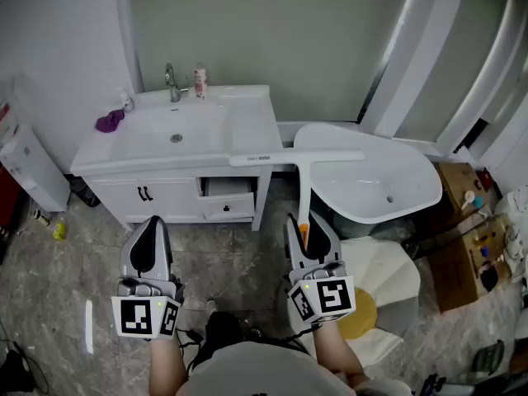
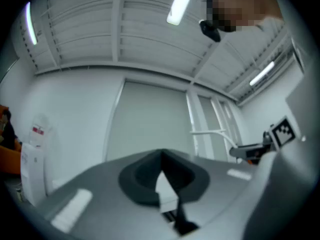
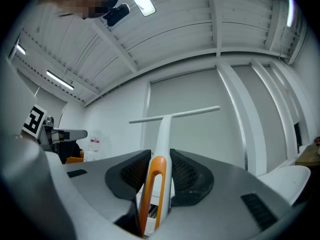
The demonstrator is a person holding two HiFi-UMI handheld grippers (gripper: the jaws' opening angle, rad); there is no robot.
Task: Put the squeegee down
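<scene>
The right gripper [image 1: 301, 231] clamps the squeegee [image 1: 304, 180] by its orange-inlaid handle, and the left gripper [image 1: 152, 228] is closed on nothing. The squeegee looks light, stiff and smooth, so the handle seems the best hold, with the far blade reaching toward the bathtub [image 1: 412, 190].

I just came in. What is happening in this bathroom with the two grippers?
The right gripper is closed on the handle of a white and orange squeegee. It holds the squeegee out in front, with the blade toward the washbasin cabinet and the bathtub. The left gripper is shut and holds nothing. The squeegee has not yet been put down.
</scene>
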